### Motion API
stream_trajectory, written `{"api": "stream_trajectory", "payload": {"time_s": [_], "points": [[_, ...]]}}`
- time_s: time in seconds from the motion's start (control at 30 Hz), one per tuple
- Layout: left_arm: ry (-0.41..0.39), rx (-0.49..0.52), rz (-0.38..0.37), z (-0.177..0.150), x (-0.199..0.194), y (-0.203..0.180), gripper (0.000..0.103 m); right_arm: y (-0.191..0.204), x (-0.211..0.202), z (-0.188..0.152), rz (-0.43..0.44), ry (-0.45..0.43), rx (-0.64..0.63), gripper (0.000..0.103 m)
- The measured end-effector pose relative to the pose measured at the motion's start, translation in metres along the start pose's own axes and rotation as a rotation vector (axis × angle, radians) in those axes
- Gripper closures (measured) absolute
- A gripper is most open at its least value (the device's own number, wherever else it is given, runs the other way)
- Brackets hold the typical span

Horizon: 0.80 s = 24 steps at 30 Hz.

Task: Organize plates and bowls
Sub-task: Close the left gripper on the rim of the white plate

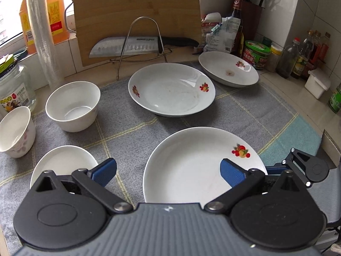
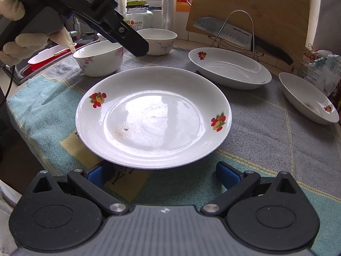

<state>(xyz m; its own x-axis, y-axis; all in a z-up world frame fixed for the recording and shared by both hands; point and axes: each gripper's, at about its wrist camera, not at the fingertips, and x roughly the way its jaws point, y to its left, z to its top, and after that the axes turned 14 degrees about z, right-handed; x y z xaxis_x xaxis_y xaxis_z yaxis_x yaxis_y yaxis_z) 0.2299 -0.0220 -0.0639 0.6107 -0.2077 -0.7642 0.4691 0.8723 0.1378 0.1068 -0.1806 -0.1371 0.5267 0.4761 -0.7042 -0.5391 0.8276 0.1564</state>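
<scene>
Both grippers hover over bench, fingers wide, empty.
Right gripper (image 2: 164, 176) at near plate (image 2: 153, 117) rim; left gripper (image 1: 168, 171) above it.

You've got a tiled table (image 1: 283, 89) w/ a grey-and-teal checked cloth (image 1: 127, 125) spread over most of it. On the cloth: three fruit-print plates, i.e. the near plate (image 2: 153, 117), middle plate (image 1: 171, 89) and far plate (image 1: 229, 69), the far one partly off the cloth edge. Also on the cloth: a plain white bowl (image 1: 72, 105), a flowered bowl (image 1: 16, 131) and a small saucer (image 1: 62, 163). Straight on the table behind the cloth: wire rack (image 1: 141, 47), glass jar (image 1: 13, 87), bottles (image 1: 304, 57).
</scene>
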Motion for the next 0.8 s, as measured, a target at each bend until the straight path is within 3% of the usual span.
{"api": "stream_trajectory", "payload": {"time_s": [0.1, 0.37, 0.53, 0.8], "points": [[0.039, 0.039, 0.0, 0.007, 0.015, -0.008, 0.001, -0.001, -0.001, -0.001, 0.008, -0.01, -0.008, 0.0], [0.12, 0.077, -0.083, 0.016, 0.046, -0.014, 0.001, -0.002, -0.001, -0.002, 0.012, -0.018, -0.012, 0.0], [0.224, 0.057, -0.138, 0.021, 0.067, -0.012, 0.003, -0.002, -0.001, -0.002, 0.012, -0.022, -0.016, 0.0], [0.272, 0.123, -0.179, 0.026, 0.077, -0.019, 0.006, -0.002, 0.001, -0.003, 0.019, -0.05, -0.029, 0.0]]}}
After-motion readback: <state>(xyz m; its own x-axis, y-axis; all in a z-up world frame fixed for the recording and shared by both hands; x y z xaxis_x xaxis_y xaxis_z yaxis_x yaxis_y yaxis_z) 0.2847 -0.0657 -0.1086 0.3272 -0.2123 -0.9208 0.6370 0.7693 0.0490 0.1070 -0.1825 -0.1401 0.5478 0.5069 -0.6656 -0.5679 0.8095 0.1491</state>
